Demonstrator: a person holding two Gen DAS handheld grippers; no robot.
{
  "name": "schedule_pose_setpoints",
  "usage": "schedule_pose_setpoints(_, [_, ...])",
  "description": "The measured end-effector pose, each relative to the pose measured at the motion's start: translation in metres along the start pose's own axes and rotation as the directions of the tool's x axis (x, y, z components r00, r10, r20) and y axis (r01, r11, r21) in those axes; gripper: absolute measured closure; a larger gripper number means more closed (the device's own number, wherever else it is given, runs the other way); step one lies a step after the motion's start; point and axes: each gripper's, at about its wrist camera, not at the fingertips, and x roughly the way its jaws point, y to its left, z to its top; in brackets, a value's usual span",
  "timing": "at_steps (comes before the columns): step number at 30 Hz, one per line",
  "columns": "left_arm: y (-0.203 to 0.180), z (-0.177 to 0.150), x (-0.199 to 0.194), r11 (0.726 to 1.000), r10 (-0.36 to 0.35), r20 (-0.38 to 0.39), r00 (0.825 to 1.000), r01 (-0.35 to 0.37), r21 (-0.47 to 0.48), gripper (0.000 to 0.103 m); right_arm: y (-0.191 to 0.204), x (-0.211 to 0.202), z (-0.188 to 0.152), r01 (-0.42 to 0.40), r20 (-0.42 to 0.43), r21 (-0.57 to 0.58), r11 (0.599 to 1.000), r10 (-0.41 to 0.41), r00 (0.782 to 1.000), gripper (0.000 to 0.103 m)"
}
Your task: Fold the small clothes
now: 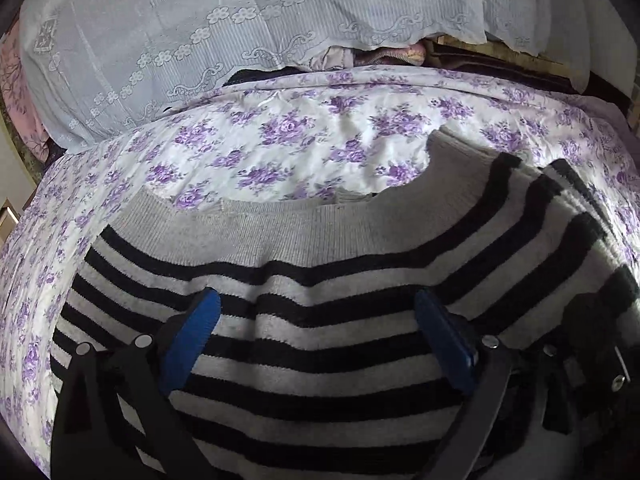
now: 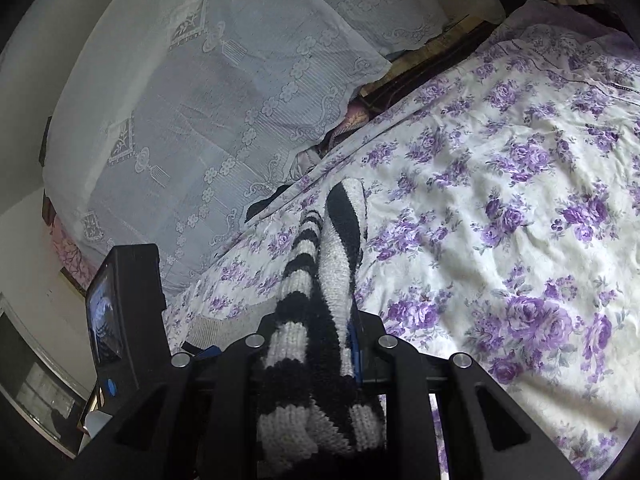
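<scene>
A grey and black striped knit sweater [image 1: 304, 320] lies on the bed, its grey ribbed band toward the far side. My left gripper [image 1: 316, 316] is open just above it, its blue pads [image 1: 192, 340] spread wide over the stripes. My right gripper [image 2: 320, 344] is shut on a bunched fold of the same sweater [image 2: 316, 288], which drapes away from the jaws onto the sheet. The right fingertips are mostly hidden by the knit. The left gripper's body [image 2: 120, 304] shows at the left in the right wrist view.
The bed is covered by a white sheet with purple flowers [image 1: 280, 148], also seen in the right wrist view [image 2: 500, 220]. A pile under a white lace cloth [image 1: 200, 40] stands along the far side of the bed [image 2: 192, 120]. A wooden headboard edge [image 2: 432, 60] runs behind it.
</scene>
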Motion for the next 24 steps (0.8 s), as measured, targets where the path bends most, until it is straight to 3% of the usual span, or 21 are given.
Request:
schedule_pose_setpoints(7, [0.019, 0.005, -0.011, 0.997, -0.072, 0.010, 0.997, 0.072, -0.031, 0.008, 0.023, -0.009, -0.003, -0.011, 0.018, -0.055, 0.998, 0.012, 1.000, 0.081])
schedule_pose_setpoints(10, [0.035, 0.008, -0.021, 0.996, -0.087, 0.028, 0.996, 0.088, -0.032, 0.008, 0.046, -0.013, -0.006, -0.004, 0.037, -0.128, 0.992, 0.009, 0.999, 0.081])
schedule_pose_setpoints(24, [0.155, 0.023, -0.040, 0.997, -0.001, 0.133, 0.991, 0.012, -0.077, 0.008, 0.163, 0.014, -0.039, -0.034, 0.001, -0.271, 0.962, 0.036, 0.999, 0.081])
